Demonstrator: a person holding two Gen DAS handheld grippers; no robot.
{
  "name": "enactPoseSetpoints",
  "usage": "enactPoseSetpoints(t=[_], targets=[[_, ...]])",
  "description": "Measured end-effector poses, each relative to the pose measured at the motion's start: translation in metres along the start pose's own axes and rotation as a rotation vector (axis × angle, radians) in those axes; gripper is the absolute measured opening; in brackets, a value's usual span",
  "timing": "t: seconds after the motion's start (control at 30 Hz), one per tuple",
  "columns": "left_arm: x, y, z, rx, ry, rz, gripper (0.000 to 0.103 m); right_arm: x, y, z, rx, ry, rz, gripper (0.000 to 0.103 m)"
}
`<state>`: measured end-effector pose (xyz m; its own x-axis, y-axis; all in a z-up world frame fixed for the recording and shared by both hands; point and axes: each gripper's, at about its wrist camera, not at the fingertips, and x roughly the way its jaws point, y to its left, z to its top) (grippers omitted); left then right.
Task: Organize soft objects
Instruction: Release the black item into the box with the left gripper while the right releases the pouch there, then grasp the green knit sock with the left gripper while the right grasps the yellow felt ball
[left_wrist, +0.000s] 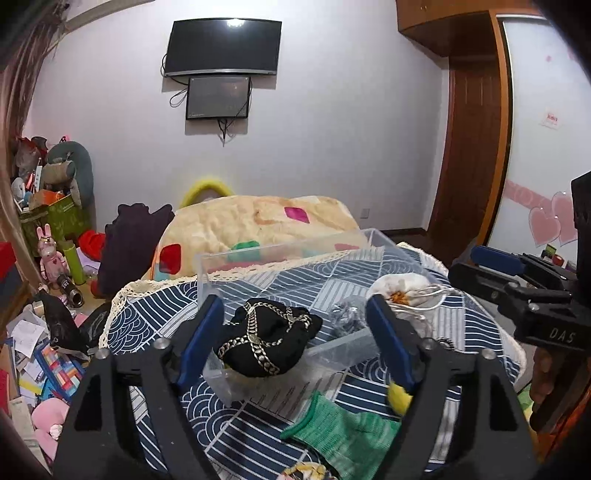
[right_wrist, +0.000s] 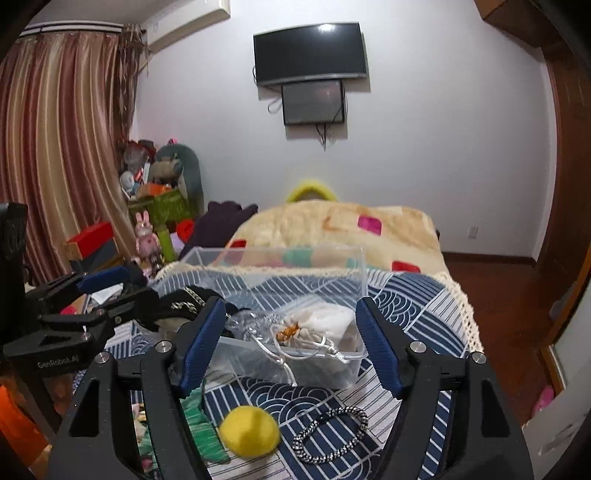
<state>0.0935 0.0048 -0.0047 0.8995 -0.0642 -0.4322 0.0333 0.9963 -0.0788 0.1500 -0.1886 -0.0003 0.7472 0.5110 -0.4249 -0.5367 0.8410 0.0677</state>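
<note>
1. The blue patterned cloth (right_wrist: 406, 295) covers the work surface; everything relevant sits on it.
2. The clear plastic box (left_wrist: 295, 254) lies with its long axis running left to right across both views, open side up. It already holds a black chain-printed bundle (left_wrist: 267, 338) at its left end and a white drawstring pouch (right_wrist: 317, 328) at its right end.
3. The left gripper (left_wrist: 295, 339) has its jaws wide apart around the bundle, gripping nothing.
4. The right gripper (right_wrist: 290, 347) is likewise spread, empty, facing the pouch.
5. Loose outside the box, near its front wall: a green knit cloth (left_wrist: 343, 439), a yellow ball (right_wrist: 249, 430) and a braided band (right_wrist: 330, 434), whose loop stretches diagonally.
6. Risks, as a judgement: the round ball could roll off when pinched, and a low approach could shove the light box backward.
</note>
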Motion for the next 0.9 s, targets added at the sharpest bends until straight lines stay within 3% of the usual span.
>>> enactPoseSetpoints(t=[0.23, 0.53, 0.83, 0.9], targets=[[-0.006, -0.002, -0.012, -0.001, 0.025, -0.012, 0.091, -0.015, 0.004, -0.007, 0.004, -0.031, 0.014, 0.071], [0.004, -0.004, -0.048, -0.030, 0.134, -0.031, 0.092, -0.006, 0.015, -0.039, 0.002, 0.039, 0.024, 0.071], [0.006, -0.017, -0.081, -0.016, 0.191, -0.048, 0.091, 0.005, 0.022, -0.065, 0.021, 0.097, 0.044, 0.068], [0.007, -0.021, -0.086, -0.015, 0.203, -0.061, 0.085, 0.008, 0.023, -0.069, 0.021, 0.112, 0.052, 0.065]])
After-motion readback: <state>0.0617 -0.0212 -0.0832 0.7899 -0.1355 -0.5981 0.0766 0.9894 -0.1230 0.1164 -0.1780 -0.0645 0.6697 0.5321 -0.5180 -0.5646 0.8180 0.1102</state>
